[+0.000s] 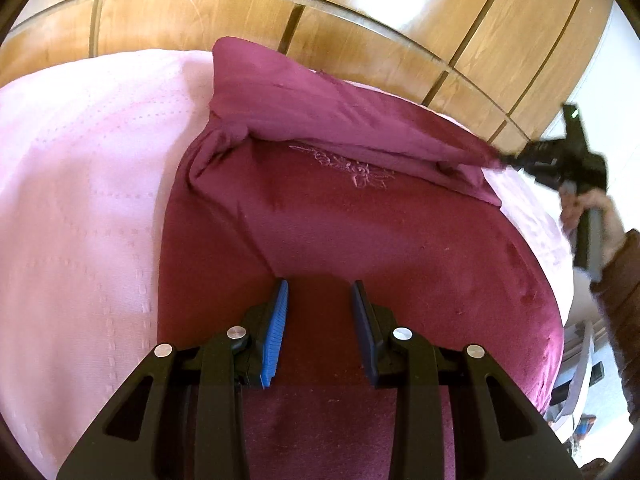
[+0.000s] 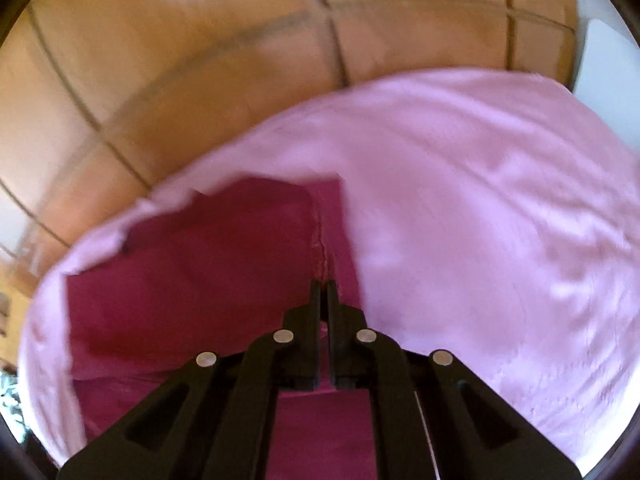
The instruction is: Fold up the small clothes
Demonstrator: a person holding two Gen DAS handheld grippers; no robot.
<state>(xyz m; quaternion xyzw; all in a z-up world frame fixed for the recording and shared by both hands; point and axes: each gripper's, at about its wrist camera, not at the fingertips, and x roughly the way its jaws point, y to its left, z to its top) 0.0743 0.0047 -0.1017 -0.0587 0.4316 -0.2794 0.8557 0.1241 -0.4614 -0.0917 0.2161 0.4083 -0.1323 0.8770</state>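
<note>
A maroon garment [image 1: 360, 232] with pale embroidery lies on a pink bedspread [image 1: 80, 184]. Its far part is folded over toward me. My left gripper [image 1: 320, 292] is open just above the garment's near edge, holding nothing. My right gripper [image 1: 508, 158] shows at the right of the left wrist view, pinching the garment's far right corner. In the right wrist view my right gripper [image 2: 324, 286] is shut on the garment's [image 2: 192, 264] edge; that view is blurred.
The pink bedspread [image 2: 480, 208] covers the surface around the garment. A wooden panelled headboard [image 1: 280, 12] stands behind it. The person's hand and brown sleeve [image 1: 616, 264] are at the right edge.
</note>
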